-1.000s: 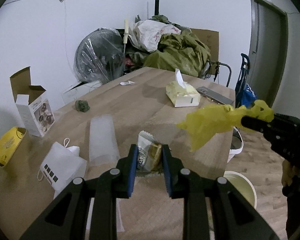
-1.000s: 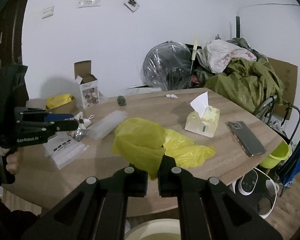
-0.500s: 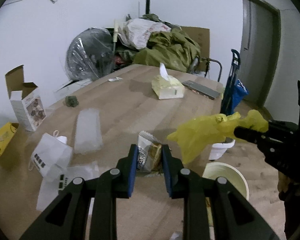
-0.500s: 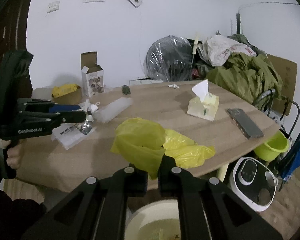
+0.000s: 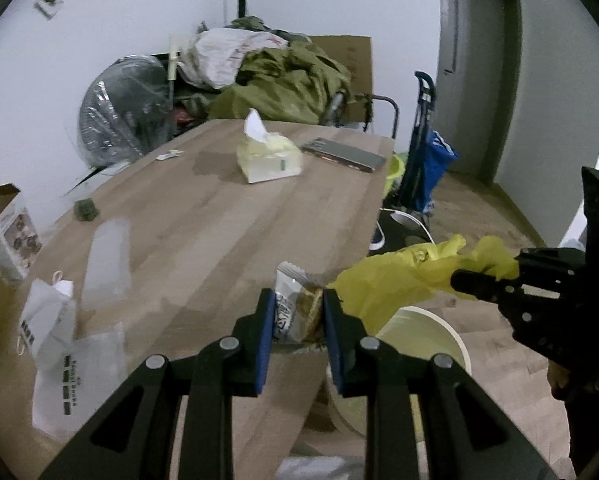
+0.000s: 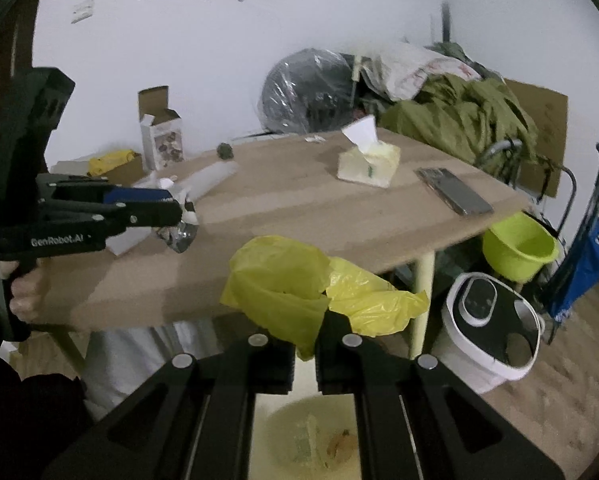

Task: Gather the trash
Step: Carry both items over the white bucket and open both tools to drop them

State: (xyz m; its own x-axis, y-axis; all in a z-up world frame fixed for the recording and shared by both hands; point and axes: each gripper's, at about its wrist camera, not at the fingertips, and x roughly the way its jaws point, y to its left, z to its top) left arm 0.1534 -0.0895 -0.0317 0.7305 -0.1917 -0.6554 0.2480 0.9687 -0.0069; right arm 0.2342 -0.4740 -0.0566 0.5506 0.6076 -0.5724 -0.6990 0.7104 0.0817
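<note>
Left wrist view: the left gripper (image 5: 295, 312) pinches a snack wrapper (image 5: 295, 308) over the desk (image 5: 219, 216) edge; the right gripper (image 6: 304, 344) clenches a yellow bag (image 6: 283, 292). Both should travel on until squarely above the cream bin (image 5: 423, 340) at 4 o'clock before letting go. "GenRobot.AI" is printed on the left gripper's body.

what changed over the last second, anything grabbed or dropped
Both claws carried their loads off the table edge towards the bin on the floor: the left claw with the wrapper, the right claw with the yellow bag. Nothing grabbed or dropped. The tissue box and phone stayed put.
</note>
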